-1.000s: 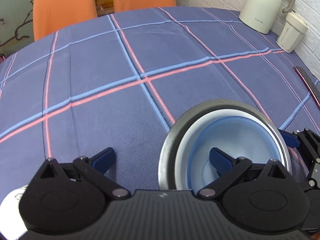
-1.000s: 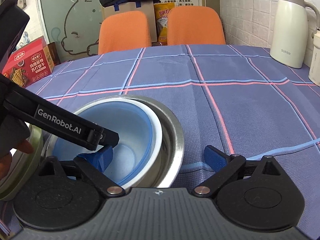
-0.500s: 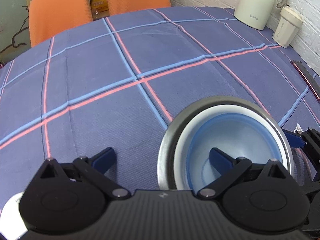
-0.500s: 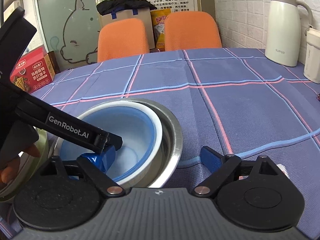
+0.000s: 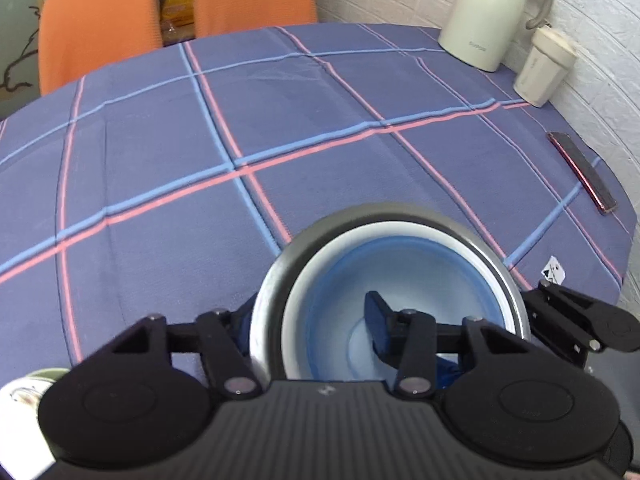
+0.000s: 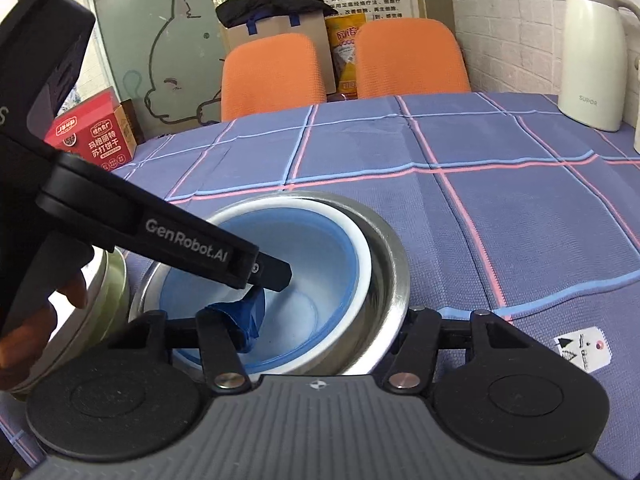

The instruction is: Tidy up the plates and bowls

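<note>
A blue bowl sits nested inside a white bowl inside a steel bowl on the table. The left gripper fingers straddle the stack's near-left rim, clamped on it; the right gripper fingers likewise grip the stack's opposite wall.

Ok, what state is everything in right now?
Steel bowl: upright.
Blue bowl: nested in steel bowl.
Left gripper: straddling bowl walls, grip unclear.
Right gripper: straddling bowl walls, grip unclear.
Thermos: lid closed.
Cup: lidded.
</note>
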Available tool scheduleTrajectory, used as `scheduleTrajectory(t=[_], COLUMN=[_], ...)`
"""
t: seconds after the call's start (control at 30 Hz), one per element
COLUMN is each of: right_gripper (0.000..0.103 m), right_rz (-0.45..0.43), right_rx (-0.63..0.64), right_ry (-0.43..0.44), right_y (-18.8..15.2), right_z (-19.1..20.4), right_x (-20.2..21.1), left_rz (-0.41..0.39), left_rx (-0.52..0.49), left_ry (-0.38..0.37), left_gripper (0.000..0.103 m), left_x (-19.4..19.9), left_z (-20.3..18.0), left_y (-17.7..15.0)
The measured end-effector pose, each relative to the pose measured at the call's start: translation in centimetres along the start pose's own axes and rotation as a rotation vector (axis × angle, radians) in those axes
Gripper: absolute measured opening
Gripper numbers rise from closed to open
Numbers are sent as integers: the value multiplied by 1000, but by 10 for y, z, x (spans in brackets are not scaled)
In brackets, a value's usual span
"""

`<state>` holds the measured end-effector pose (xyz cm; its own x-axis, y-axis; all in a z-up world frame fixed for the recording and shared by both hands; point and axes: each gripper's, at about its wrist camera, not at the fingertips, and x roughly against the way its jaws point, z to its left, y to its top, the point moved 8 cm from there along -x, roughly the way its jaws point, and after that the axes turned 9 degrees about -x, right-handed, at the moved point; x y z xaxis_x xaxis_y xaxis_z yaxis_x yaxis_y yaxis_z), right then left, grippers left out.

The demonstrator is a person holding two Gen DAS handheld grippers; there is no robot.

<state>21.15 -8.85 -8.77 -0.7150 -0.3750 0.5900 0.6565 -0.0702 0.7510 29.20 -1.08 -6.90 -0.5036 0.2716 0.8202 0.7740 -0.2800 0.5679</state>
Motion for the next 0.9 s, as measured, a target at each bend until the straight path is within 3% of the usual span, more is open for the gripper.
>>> scheduleTrajectory(t=[0.13, 0.53, 0.73, 0.9], right_gripper=[44, 47, 48, 49], right_rz=[-2, -201, -226, -171], right_rx=[-24, 115, 185, 222], right_ry=[-14, 18, 157, 304], right_y=[4, 79, 88, 75], right_z=[1, 48, 109, 164], right_x=[4, 50, 52, 39], left_rz=[-3, -211, -267, -244], left_rx=[24, 1, 42, 121], left_ry=[-9, 35, 194, 310], left_gripper=[46, 52, 53, 53], left_x=[4, 102, 163, 191], left_z=[-4, 8, 56, 102], left_y=[5, 60, 35, -10])
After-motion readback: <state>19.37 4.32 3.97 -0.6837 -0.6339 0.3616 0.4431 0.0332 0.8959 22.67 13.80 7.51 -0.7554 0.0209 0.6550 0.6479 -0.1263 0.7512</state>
